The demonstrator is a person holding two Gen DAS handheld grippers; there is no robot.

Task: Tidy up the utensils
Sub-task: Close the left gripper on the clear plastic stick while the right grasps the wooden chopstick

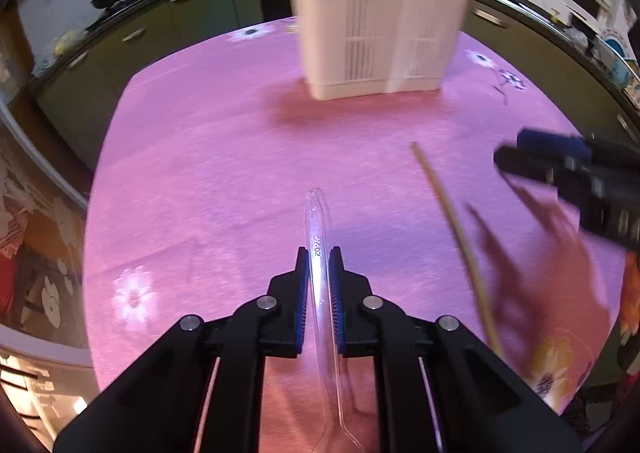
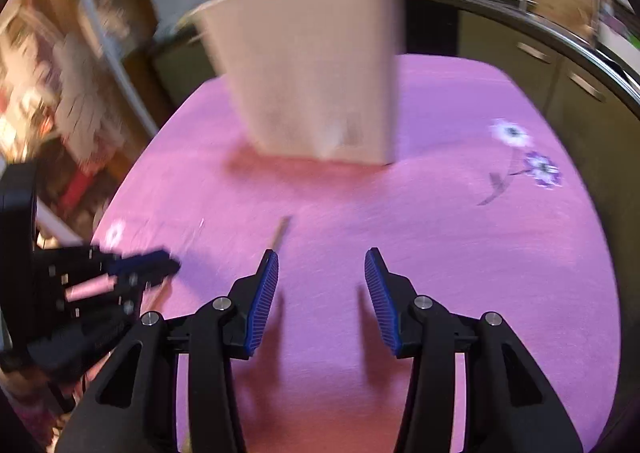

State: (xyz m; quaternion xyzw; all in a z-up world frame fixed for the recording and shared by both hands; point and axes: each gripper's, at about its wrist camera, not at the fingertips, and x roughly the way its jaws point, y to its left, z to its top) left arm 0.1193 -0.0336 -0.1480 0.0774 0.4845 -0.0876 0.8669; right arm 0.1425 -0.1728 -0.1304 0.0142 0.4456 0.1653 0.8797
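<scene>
— Utensils: where do they stand?
— Clear plastic spoon [image 1: 320, 273] is clamped in the left gripper [image 1: 319, 265], low over the pink counter [image 1: 200, 181]; wooden chopstick [image 1: 452, 229] lies loose nearby; white utensil holder [image 1: 380, 13] stands well beyond.
— And the right gripper [image 2: 321, 265]?
— Wide, holding nothing; I judge nothing visibly stowed yet, both pieces left.

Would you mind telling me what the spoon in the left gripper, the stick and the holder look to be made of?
Spoon, clamped in the left gripper: clear glossy plastic, possibly glass; the cloth shows through. Stick: matte tan, likely wood or bamboo. Holder: white matte plastic, apparently, with slotted vents.
</scene>
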